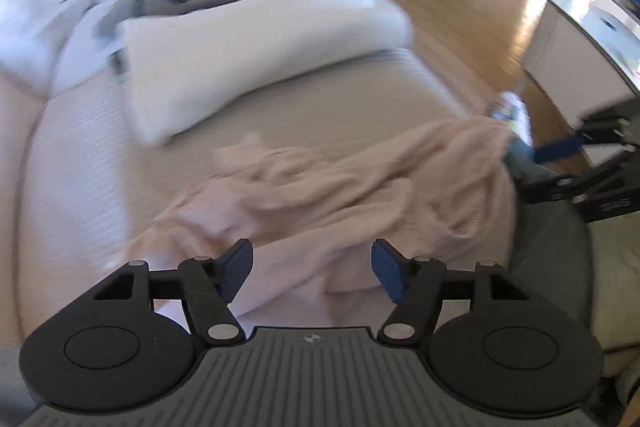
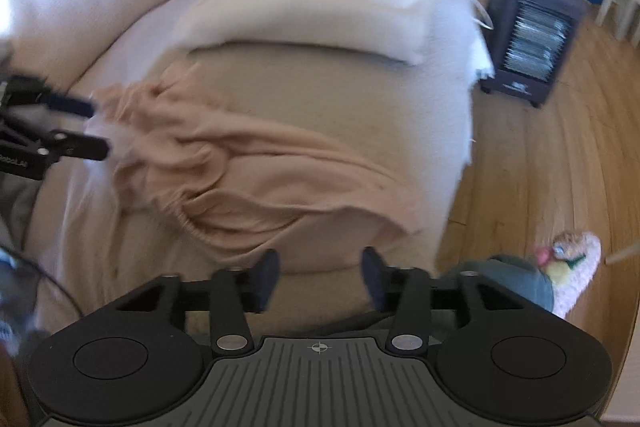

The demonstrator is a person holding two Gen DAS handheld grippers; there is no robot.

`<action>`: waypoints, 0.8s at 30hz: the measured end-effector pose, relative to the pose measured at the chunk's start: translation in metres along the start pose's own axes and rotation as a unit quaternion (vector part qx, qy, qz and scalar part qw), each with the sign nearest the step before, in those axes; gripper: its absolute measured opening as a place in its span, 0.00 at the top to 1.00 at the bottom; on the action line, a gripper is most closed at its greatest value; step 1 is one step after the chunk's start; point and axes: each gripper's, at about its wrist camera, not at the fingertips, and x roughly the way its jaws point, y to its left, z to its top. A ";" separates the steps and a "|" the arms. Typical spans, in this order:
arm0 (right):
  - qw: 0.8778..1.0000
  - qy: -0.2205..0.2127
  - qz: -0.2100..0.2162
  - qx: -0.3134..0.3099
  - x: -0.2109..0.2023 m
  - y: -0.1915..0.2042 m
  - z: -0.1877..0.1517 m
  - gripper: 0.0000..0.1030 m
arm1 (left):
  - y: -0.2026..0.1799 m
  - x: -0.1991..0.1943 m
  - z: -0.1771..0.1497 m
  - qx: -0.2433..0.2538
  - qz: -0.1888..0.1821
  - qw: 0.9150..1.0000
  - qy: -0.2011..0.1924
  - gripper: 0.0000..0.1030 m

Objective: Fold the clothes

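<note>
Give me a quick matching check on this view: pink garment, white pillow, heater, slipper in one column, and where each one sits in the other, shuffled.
Things:
1. pink garment
2. white pillow
3. dark heater
4. fluffy slipper

Places:
A. standing on the wood floor beside the couch
B. lying on the floor by the person's leg
C. crumpled on the seat cushion, draping over its front edge
D. lying across the far end of the seat

Pairs: 1-C, 2-D, 3-A, 4-B

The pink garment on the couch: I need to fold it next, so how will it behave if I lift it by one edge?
The pink garment will likely go floppy and sag, since it already lies in soft bunched folds. It looks thin, so probably light. One edge drapes over the couch front, so it may slide off if tugged that way.
</note>
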 end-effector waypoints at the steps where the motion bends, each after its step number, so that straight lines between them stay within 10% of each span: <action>1: 1.000 0.001 -0.001 -0.010 0.001 0.005 0.000 0.49 | -0.010 0.006 0.002 0.014 -0.007 1.000 0.001 0.34; 6: 1.000 0.003 0.006 -0.001 0.002 0.004 0.005 0.38 | -0.053 0.040 0.004 0.121 -0.010 0.993 0.005 0.32; 10: 1.000 0.020 0.018 0.012 0.007 0.000 0.004 0.32 | -0.061 0.065 -0.001 0.144 -0.040 0.988 0.031 0.83; 14: 0.997 0.057 0.037 0.032 0.022 -0.008 0.002 0.30 | -0.047 0.055 0.005 0.127 -0.058 0.990 0.022 0.93; 24: 0.998 0.048 0.030 0.008 0.034 0.003 0.018 0.30 | 0.034 0.010 0.083 0.103 0.090 0.988 -0.075 0.97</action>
